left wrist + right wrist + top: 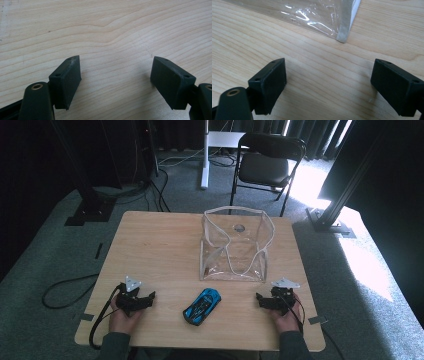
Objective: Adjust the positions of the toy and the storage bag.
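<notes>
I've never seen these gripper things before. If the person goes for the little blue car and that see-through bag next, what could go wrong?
Three likely risks:
1. The blue toy car is on wheels, so a jaw nudging it could roll it toward the near edge of the table.
2. The clear plastic bag looks light and floppy; it may tip or slide when pushed.
3. Both the left gripper and right gripper are open and empty, so any grip must start fresh.

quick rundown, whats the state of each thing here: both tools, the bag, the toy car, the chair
left tool: open, jaws wide apart over bare wood, holding nothing
right tool: open, holding nothing, pointed toward the bag's near corner
clear bag: standing upright, top open, looks empty
blue toy car: on its wheels on the table, between the two tools, untouched
folding chair: unfolded, unoccupied, behind the table
</notes>
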Tool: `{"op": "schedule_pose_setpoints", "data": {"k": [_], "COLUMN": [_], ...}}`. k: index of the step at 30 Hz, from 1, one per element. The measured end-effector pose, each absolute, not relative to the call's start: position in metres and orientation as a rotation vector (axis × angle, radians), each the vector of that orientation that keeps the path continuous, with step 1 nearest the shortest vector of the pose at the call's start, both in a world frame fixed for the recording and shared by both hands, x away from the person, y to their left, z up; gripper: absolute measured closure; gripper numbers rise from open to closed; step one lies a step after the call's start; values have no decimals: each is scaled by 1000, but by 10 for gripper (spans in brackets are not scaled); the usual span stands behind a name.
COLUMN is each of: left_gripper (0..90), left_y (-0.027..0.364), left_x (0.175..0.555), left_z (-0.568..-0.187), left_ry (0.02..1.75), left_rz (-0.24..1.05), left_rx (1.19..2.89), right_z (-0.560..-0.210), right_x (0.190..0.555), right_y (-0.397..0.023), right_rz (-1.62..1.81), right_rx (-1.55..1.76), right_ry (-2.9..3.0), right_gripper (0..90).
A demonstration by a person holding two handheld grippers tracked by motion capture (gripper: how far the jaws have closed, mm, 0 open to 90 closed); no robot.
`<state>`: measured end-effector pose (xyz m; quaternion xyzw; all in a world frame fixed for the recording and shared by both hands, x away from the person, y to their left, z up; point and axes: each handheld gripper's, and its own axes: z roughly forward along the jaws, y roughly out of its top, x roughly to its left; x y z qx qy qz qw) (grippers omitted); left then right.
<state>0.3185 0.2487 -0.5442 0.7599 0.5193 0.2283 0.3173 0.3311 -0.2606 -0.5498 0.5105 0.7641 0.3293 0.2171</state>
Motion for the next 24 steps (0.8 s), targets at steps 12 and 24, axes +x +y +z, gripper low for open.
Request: {"op": "schedule_pose_setpoints", "data": {"k": [12,24], "left_gripper": [249,551], "left_y": [249,244], "left_x": [317,313], "left_z": [-544,-533], "left_ry": [1355,1363], "left_rz": [594,637], "left_rx": [2002,1958], "right_z": [-549,-542], "right_x": [332,328], "right_y": [-263,-261], "right_rz": [923,942], "right_rx": [1423,1378], "right_ry": [2092,2186], "right_gripper": [216,466]}}
